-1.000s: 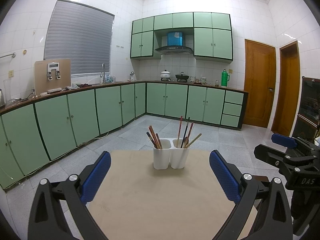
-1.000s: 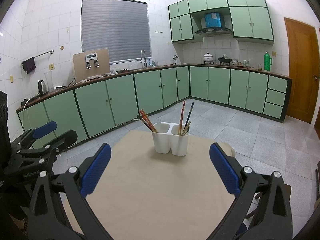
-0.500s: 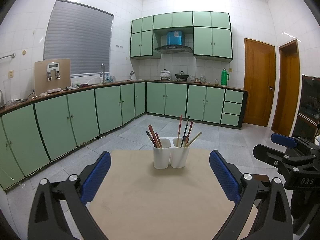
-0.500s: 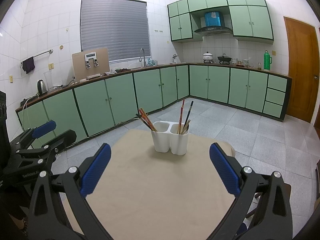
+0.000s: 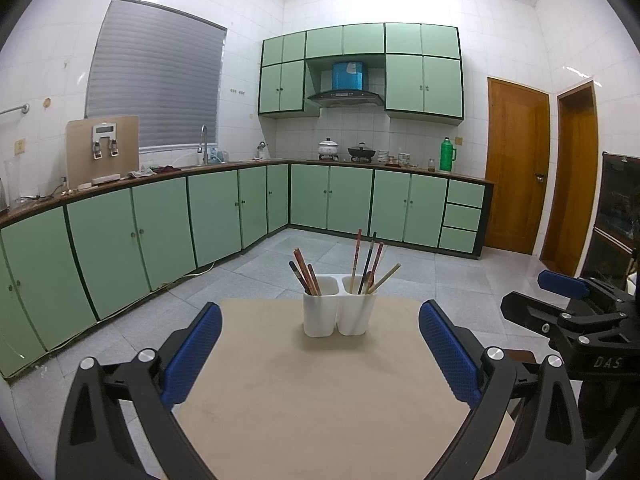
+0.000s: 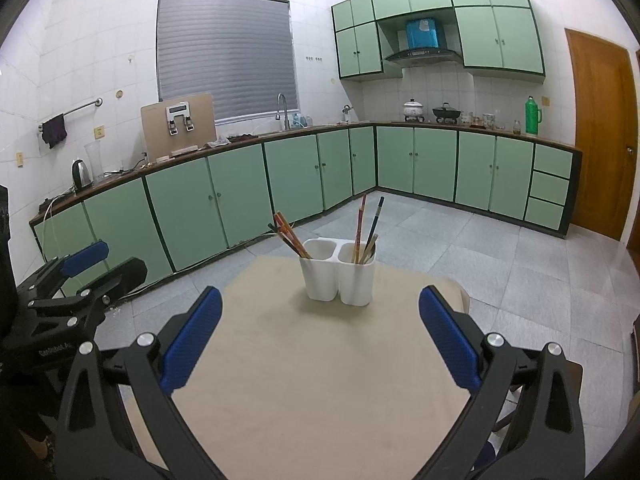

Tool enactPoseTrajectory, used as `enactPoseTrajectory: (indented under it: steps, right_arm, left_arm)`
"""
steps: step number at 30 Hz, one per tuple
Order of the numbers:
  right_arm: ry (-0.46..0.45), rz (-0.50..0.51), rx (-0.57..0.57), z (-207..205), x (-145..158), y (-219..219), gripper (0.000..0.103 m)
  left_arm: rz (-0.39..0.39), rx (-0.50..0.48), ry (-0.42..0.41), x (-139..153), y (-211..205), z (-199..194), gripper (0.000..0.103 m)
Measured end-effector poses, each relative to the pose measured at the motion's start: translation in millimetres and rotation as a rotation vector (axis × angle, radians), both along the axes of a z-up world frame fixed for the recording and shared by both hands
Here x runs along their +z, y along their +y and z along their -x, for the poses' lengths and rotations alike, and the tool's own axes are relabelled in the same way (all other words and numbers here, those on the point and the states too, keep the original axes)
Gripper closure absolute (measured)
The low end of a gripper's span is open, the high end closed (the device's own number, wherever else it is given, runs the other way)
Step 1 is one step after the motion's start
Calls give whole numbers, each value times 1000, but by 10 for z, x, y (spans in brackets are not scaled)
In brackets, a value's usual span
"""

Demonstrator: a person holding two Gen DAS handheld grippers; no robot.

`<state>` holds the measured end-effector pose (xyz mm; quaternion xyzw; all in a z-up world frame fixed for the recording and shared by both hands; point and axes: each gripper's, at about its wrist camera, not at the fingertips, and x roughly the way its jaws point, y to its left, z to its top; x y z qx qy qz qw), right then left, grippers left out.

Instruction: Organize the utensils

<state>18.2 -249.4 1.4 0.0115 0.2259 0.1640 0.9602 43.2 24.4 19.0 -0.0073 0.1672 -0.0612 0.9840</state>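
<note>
A white two-compartment utensil holder (image 5: 339, 306) (image 6: 338, 271) stands upright near the far edge of a beige table (image 5: 320, 392) (image 6: 320, 380), about midway along that edge, its two cups side by side and joined. The left compartment holds a bundle of reddish-brown chopsticks (image 5: 306, 278) (image 6: 289, 238) whose long axes lean up and to the left, tips out over the rim. The right compartment holds more utensils (image 5: 370, 264) (image 6: 367, 232): several dark and red sticks stand nearly upright, and in the left wrist view one pale wooden stick tilts up to the right.

The left gripper (image 5: 320, 354) sits above the near part of the table with its jaws spread wide and nothing between the blue pads (image 5: 192, 354). The right gripper (image 6: 320, 338) is likewise wide apart and empty, its blue pads (image 6: 450, 338) framing the holder from a distance. Each gripper shows at the side of the other's view: the right one (image 5: 576, 328) beyond the table's right edge, the left one (image 6: 72, 292) beyond its left edge.

The table surface between grippers and holder is bare. Behind the table, a grey tiled floor (image 5: 460, 276) runs to green kitchen cabinets (image 5: 224, 208) with a counter on top, and a wooden door (image 5: 516, 168) stands on the right.
</note>
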Motion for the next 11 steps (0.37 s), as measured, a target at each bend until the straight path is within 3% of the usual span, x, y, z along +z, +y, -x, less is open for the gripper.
enactPoseTrajectory:
  steps: [11]
  right_arm:
    - [2,2,2,0,-4,9,7]
  left_arm:
    - [3,4,14,1,-3,-3,6]
